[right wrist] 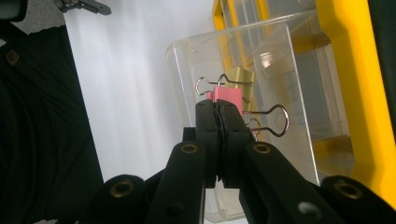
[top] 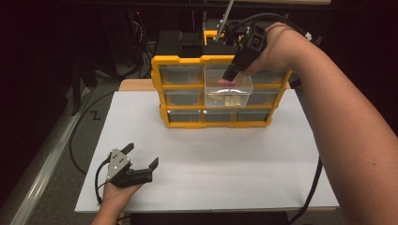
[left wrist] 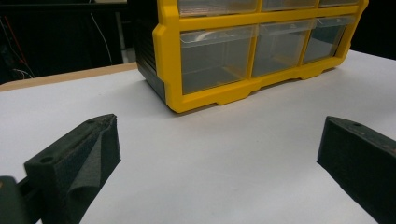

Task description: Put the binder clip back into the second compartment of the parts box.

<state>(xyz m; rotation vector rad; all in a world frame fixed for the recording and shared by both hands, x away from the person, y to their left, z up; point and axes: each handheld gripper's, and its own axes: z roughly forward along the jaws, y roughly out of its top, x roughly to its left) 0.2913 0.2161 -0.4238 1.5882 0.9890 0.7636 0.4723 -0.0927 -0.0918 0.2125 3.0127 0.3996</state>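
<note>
Above the pulled-out clear drawer [right wrist: 280, 93], right gripper [right wrist: 219, 109] clamped tight on a pink binder clip [right wrist: 227, 96].

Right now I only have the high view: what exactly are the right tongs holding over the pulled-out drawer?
Observer: A pink binder clip, pinched in the right tongs, wire handles sticking out.
Operator: Anything inside the drawer?
Observer: A brass-coloured piece lies behind the clip, perhaps another clip.
Operator: And where do the left tongs point?
Observer: At the yellow organizer; its bottom drawers look empty.
</note>
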